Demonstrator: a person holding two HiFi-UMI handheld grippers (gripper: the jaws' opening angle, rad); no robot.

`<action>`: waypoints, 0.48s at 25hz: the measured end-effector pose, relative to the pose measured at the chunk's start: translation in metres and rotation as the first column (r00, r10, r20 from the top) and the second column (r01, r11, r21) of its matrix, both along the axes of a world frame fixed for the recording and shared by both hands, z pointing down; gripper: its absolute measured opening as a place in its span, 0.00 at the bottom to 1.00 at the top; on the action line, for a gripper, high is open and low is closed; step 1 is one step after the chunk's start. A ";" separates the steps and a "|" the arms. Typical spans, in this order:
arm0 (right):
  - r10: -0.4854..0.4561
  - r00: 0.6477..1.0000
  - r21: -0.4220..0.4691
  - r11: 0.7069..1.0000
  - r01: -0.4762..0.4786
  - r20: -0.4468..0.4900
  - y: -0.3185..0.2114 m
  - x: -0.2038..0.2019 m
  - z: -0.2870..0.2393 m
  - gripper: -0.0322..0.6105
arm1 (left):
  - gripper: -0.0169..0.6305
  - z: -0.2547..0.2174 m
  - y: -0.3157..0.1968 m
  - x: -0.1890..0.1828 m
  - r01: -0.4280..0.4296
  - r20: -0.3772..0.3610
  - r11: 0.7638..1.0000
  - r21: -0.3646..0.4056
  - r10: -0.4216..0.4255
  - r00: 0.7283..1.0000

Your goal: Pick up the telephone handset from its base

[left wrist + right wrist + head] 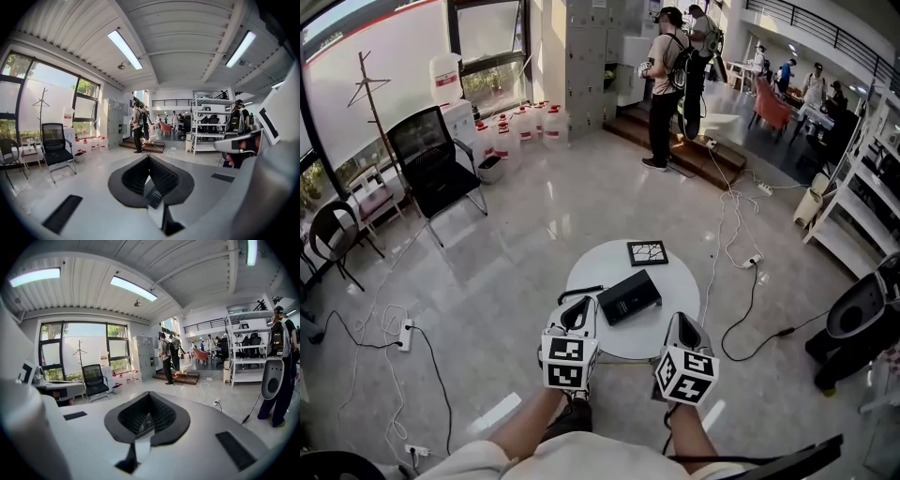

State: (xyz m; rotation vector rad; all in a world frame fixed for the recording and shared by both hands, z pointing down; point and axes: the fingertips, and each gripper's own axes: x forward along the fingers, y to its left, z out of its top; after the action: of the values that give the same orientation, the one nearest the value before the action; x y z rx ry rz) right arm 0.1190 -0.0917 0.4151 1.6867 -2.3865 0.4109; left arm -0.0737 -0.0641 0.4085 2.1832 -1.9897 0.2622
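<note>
Black telephone (629, 296), flat & rectangular, lies on your round white table (680, 291), approx. at its centre. It sits at an angle, long side running lower left to upper right. Handset can't be told apart from base here.

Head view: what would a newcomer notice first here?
The round white table low in the middle, with a black phone on it. Just below, the left gripper and right gripper, both shut and empty, hang at its near edge.
</note>
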 end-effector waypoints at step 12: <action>0.050 0.999 -0.001 0.999 -0.050 -0.011 -0.070 -0.017 -0.005 0.09 | 0.05 0.000 -0.081 -0.017 -0.054 -0.019 0.998 -0.008 0.054 0.998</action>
State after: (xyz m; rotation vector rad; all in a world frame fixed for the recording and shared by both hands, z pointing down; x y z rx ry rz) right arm 0.1022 -0.1614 0.4104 1.7463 -2.3404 0.4095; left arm -0.0909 -0.1454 0.4086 2.2286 -1.9182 0.2555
